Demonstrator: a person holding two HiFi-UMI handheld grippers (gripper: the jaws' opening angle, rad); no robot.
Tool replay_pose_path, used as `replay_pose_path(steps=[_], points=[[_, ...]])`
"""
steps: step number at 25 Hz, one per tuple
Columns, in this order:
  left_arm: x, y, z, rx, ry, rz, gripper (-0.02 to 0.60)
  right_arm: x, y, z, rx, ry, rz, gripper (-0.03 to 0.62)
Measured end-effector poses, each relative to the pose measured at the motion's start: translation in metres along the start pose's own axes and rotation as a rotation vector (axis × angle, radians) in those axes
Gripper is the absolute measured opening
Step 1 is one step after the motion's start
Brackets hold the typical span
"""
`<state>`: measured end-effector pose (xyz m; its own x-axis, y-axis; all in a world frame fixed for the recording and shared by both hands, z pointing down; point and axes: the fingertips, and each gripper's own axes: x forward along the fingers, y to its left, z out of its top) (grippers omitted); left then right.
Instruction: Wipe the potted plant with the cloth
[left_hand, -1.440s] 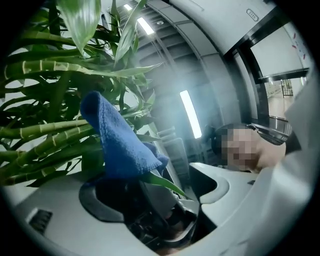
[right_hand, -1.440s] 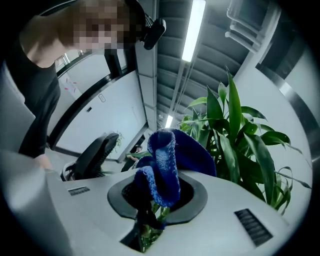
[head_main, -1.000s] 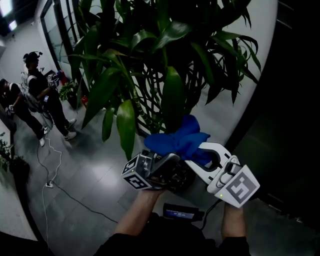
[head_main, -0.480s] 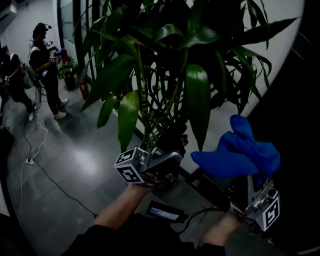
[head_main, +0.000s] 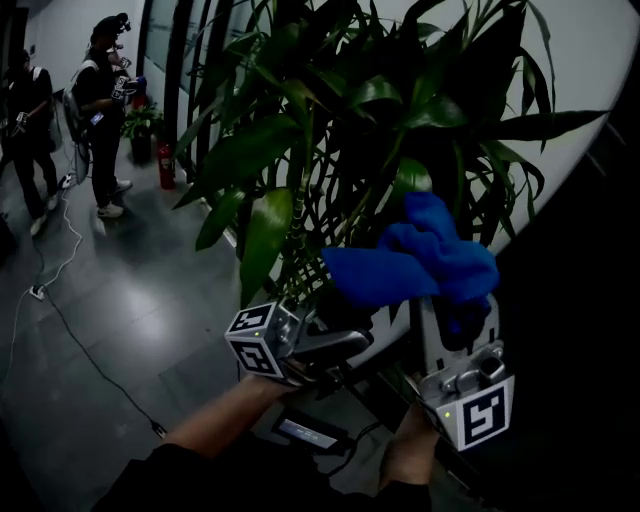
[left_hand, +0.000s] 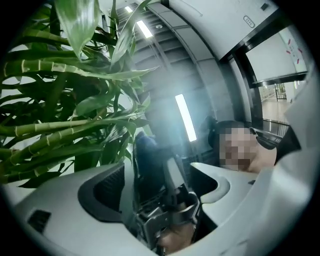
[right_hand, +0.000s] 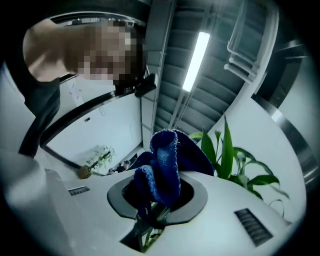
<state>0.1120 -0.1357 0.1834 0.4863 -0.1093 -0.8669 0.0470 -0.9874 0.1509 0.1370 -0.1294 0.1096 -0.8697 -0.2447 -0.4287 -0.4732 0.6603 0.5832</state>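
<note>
The potted plant (head_main: 330, 120) has long green leaves and bamboo-like stalks, and fills the top of the head view. My right gripper (head_main: 458, 306) points upward, shut on a bunched blue cloth (head_main: 415, 260) that is held against the leaves on the plant's right side. In the right gripper view the cloth (right_hand: 165, 170) bulges out between the jaws, with bits of green leaf in the gap under it. My left gripper (head_main: 350, 345) hovers lower, near the stalks, open and with nothing in it. Its own view looks past the stalks (left_hand: 60, 115) at the right gripper and the cloth (left_hand: 146, 150).
People stand at the far left (head_main: 100, 110) beside a small potted plant (head_main: 140, 125) and a red fire extinguisher (head_main: 166, 165). A cable (head_main: 60, 300) trails over the tiled floor. A small device (head_main: 305, 432) lies below my hands. A white curved wall (head_main: 580, 60) stands behind the plant.
The right gripper has carried the cloth away from the left gripper, swung out to the right, then up and in against the plant's leaves. The left gripper has barely moved.
</note>
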Motion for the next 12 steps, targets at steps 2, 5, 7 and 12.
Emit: replay_pose_path(steps=[2,5,7,12], points=[[0.000,-0.005,0.000,0.017,0.004,-0.006,0.405,0.002,0.009,-0.039,0.051,0.099,0.024,0.086],[-0.004,-0.005,0.000,0.018,0.006,0.005,0.405,-0.008,0.018,-0.075,0.164,0.164,0.027,0.086],[-0.007,-0.001,-0.003,-0.002,-0.002,0.015,0.405,-0.018,0.023,-0.083,0.232,0.158,0.031,0.086],[-0.013,0.005,-0.013,-0.076,-0.041,0.016,0.405,-0.036,0.020,-0.086,0.403,0.082,0.014,0.086]])
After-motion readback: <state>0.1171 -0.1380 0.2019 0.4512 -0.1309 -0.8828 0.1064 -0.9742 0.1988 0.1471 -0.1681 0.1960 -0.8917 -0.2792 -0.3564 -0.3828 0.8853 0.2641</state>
